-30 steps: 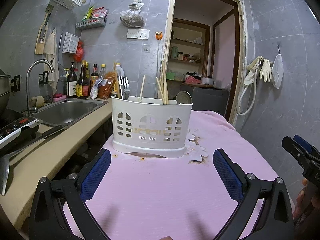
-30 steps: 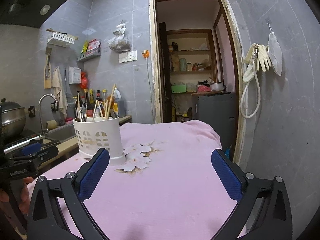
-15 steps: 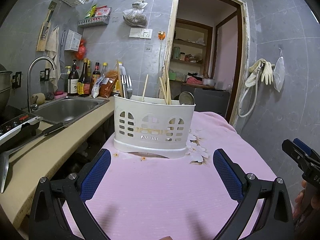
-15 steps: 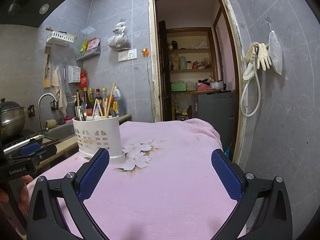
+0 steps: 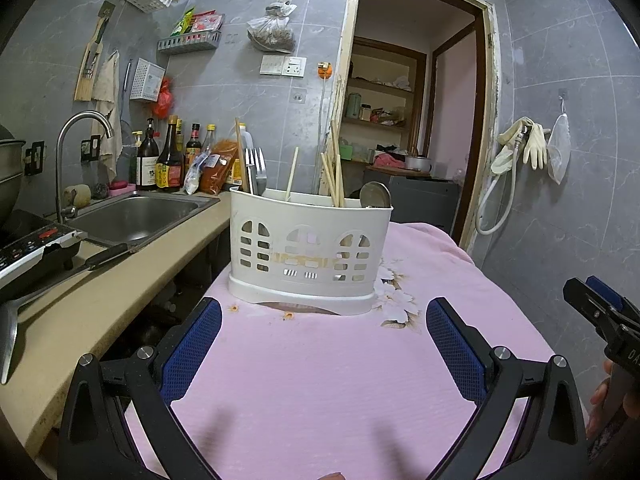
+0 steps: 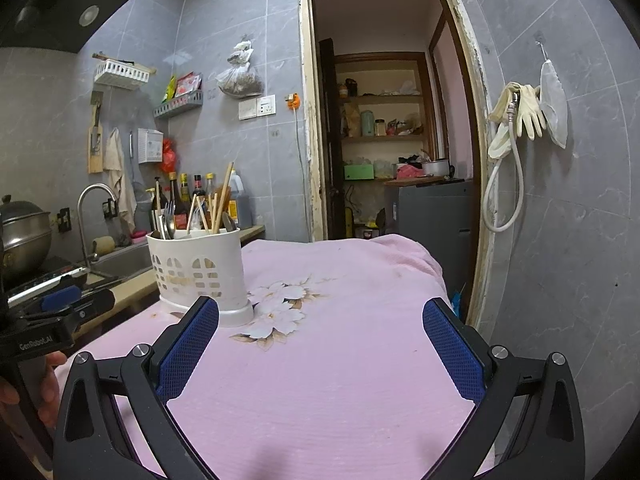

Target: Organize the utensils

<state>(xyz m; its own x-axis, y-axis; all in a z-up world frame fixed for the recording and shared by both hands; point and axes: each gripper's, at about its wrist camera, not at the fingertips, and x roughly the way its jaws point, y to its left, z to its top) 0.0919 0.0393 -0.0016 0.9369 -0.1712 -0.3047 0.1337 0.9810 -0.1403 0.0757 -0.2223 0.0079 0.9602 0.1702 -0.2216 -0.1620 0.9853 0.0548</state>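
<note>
A white slotted utensil caddy [image 5: 308, 252] stands on the pink floral cloth of the table [image 5: 320, 380]. It holds forks [image 5: 256, 170], several wooden chopsticks [image 5: 334, 172] and a spoon [image 5: 375, 195]. It also shows in the right wrist view [image 6: 196, 268], at the left. My left gripper [image 5: 323, 344] is open and empty, a short way in front of the caddy. My right gripper [image 6: 320, 344] is open and empty over the cloth, to the right of the caddy. Each gripper shows at the edge of the other's view.
A beige counter [image 5: 80, 308] with a steel sink [image 5: 132, 216], a faucet [image 5: 80, 132], sauce bottles [image 5: 168, 160] and a knife [image 5: 60, 280] runs along the left. An open doorway [image 6: 392, 140] is behind the table. A tiled wall with hung gloves [image 6: 524, 112] is on the right.
Both grippers have drifted only slightly; the caddy sits a touch lower and nearer in the left view. Both stay open and empty.
</note>
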